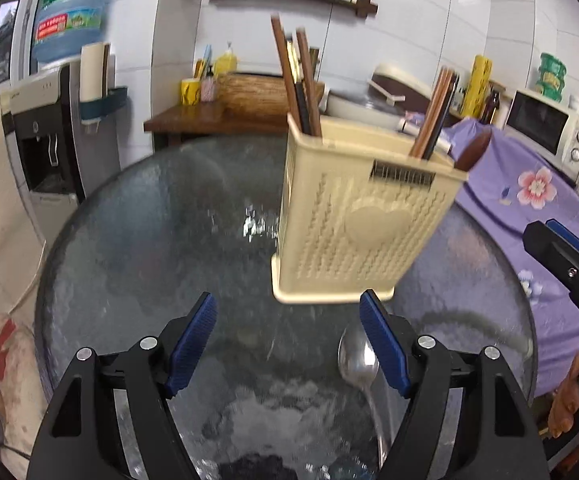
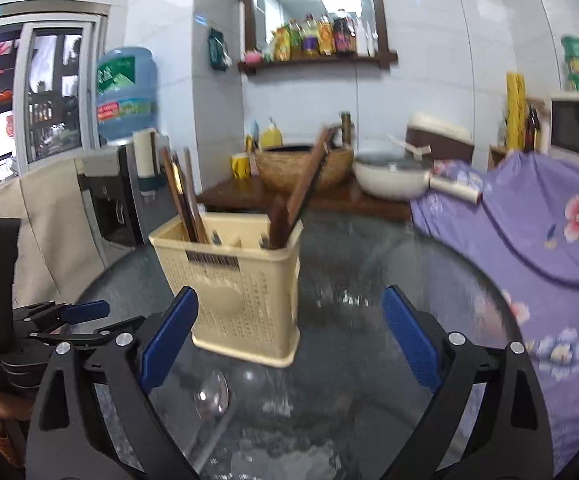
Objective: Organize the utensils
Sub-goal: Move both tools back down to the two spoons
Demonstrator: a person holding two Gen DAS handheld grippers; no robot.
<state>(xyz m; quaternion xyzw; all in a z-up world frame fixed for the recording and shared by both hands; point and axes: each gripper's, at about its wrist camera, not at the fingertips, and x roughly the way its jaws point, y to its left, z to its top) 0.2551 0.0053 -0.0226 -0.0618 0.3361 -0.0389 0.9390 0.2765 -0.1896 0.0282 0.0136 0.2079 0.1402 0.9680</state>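
Evidently both grippers, left gripper (image 1: 287,344) and right gripper (image 2: 289,338), stand spread and empty, so I'd close low on the metal spoon (image 1: 358,364) lying on the glass table (image 1: 129,264) just before the cream utensil holder (image 1: 353,216), then lift.

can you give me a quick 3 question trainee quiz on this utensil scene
1. True or false: the metal spoon already stands in the cream holder.
2. What stands in the holder's end compartments? A) forks B) chopsticks C) knives
3. The left gripper and right gripper have their jaws ____.

Key: 1 false, it lies on the glass table in front of the holder; 2 B; 3 open, holding nothing.
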